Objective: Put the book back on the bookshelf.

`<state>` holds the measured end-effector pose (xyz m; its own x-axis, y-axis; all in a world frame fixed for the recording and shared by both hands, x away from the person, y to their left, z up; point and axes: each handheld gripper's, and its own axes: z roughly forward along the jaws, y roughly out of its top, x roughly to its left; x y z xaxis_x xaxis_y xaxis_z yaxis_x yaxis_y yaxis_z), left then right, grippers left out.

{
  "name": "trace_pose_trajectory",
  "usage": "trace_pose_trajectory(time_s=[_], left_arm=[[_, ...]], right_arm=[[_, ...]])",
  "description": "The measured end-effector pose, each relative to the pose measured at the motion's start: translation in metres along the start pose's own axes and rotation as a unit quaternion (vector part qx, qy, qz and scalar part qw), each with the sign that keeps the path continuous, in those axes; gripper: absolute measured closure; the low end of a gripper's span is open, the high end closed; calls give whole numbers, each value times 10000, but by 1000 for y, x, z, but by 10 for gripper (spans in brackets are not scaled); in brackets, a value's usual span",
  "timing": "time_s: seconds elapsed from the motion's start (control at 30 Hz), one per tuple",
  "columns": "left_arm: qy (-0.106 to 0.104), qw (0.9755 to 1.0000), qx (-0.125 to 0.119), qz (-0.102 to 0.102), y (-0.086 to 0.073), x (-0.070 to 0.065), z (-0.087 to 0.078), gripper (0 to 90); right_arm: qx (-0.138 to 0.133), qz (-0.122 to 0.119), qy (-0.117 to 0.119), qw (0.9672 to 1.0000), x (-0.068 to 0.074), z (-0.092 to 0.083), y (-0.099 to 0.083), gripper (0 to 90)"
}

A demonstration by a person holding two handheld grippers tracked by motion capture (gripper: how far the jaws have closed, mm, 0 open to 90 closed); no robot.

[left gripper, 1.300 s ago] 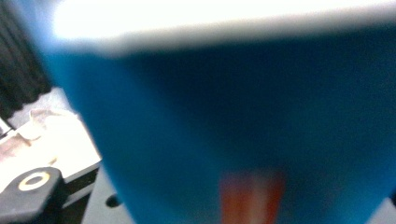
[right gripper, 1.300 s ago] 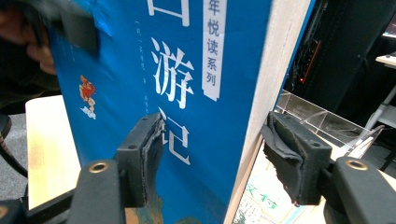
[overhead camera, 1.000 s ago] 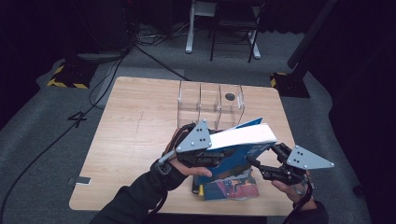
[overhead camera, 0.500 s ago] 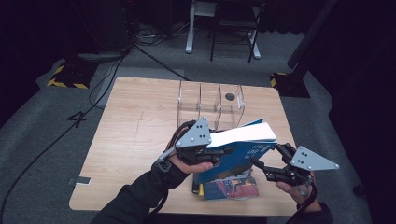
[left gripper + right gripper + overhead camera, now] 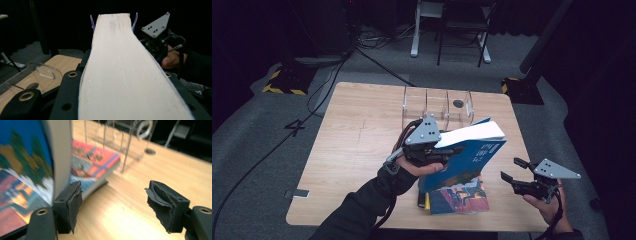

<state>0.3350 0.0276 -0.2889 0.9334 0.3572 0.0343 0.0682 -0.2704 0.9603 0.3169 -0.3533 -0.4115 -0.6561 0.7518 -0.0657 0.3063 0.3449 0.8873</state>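
blue softcover book [image 5: 472,155] lifted, clamped in left gripper [image 5: 447,152] | right gripper [image 5: 510,169] just opened, empty, near right | clear acrylic rack [image 5: 437,107] awaits, slotting probably left

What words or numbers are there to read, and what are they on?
"4": white mark on the grey carpet floor, left of the wooden table.
White characters on the blue paperback book's cover: too small to read.
Colourful red-and-blue book lying on the table: any print is too blurred to read.
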Motion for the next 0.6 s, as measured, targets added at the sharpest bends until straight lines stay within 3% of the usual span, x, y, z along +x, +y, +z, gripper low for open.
trace_pose_trajectory(time_s=[0.2,0.43,0.6], left_arm=[[143,9999,43,23,4,4,-4,598],[488,9987,114,57,9,16,-15,599],[842,9964,139,6,10,32,-28,600]], right_arm=[[267,284,-37,9992,-11,14,-15,287],[447,320,-15,9985,-10,24,-21,288],[529,327,7,9981,-9,29,-23,289]])
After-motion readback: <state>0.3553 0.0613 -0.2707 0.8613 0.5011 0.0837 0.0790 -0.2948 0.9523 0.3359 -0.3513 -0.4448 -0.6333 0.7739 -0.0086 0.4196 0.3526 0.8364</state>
